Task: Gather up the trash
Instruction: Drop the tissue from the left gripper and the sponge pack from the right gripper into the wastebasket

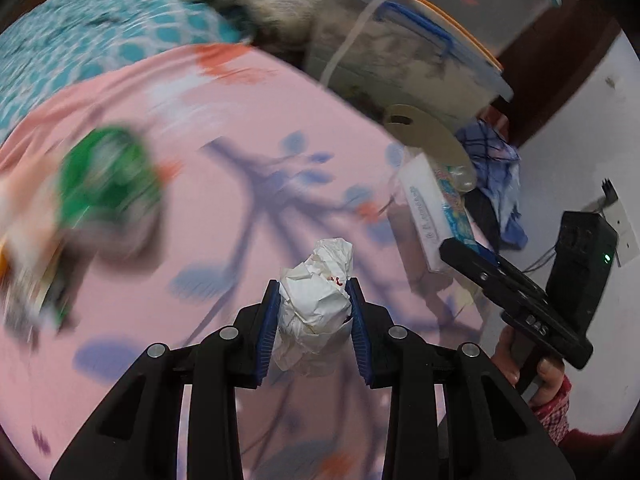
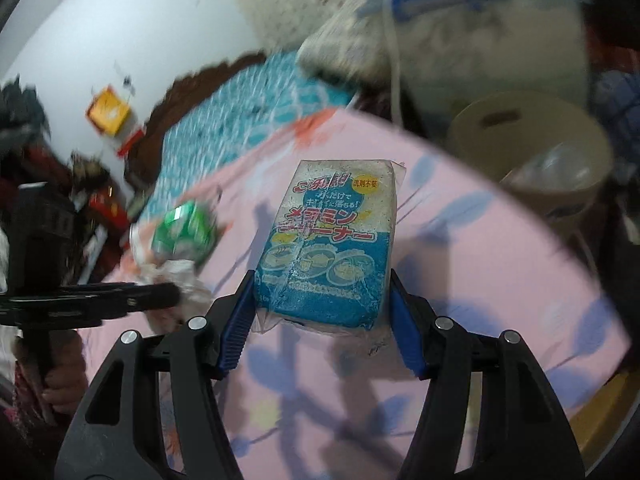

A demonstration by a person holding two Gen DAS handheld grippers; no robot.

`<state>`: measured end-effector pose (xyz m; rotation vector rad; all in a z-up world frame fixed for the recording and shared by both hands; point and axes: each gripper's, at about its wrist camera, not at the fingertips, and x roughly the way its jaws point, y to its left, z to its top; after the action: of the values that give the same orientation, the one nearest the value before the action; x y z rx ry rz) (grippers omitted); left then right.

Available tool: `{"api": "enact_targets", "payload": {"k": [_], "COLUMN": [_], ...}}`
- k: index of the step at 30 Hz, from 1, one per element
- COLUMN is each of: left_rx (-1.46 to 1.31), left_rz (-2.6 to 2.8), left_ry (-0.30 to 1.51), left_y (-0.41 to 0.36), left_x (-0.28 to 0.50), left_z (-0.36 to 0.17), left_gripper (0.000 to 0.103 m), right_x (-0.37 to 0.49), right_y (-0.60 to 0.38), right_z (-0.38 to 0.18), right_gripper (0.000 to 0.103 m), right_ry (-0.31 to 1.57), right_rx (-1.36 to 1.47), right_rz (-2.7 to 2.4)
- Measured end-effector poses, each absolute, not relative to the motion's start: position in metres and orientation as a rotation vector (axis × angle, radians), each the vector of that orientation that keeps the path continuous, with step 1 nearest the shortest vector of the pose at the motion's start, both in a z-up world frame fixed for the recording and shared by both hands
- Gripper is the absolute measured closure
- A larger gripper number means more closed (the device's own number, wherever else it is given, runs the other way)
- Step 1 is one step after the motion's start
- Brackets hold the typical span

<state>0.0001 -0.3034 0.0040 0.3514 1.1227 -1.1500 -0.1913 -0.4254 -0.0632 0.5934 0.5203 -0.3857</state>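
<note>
- The left gripper (image 1: 314, 304) is clamped on a crumpled white paper wad (image 1: 316, 300); both blue pads (image 1: 269, 328) press its sides, and the wad carries a small red mark near the right pad; it is held above the pink sheet (image 1: 140, 360), which has a purple branch print.
- The right gripper (image 2: 322, 316) is clamped on a blue-and-white sponge packet (image 2: 328, 240) printed with Japanese text; its clear wrapper sticks out below the pads; the packet also shows in the left wrist view, far right, beyond the other tool.
- On the left of the pink sheet lies a blurred green wrapper (image 1: 108, 176) among pale scraps; in the right wrist view the same green wrapper (image 2: 184, 232) sits left of the packet, with the left tool's tip just near it.
- At the far right edge of the sheet stands a beige bin (image 2: 532, 152) with clear plastic inside; behind it is a lidded storage box (image 2: 488, 40) with blue clips.
- Beyond the pink sheet, far left, lies a teal patterned cloth (image 2: 240, 112).
</note>
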Motion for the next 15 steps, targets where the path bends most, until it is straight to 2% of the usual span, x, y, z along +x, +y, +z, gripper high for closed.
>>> {"api": "enact_targets", "payload": {"k": [8,15], "left_rx": [0.392,0.452], "left_rz": [-1.296,-1.301], "left_ry": [1.086,1.091], "left_y": [-0.458,-0.574], "left_x": [-0.021,-0.039], "left_z": [0.021,-0.004], "left_gripper": [0.072,0.069], "right_x": [-0.249,-0.252], "right_y": [-0.531,-0.6], "right_z": [-0.049,-0.064], "right_gripper": [0.039,0.035], "right_ry": [0.359,0.381], "right_rx": [0.72,0.797], "right_rz": [-0.569,-0.665]}}
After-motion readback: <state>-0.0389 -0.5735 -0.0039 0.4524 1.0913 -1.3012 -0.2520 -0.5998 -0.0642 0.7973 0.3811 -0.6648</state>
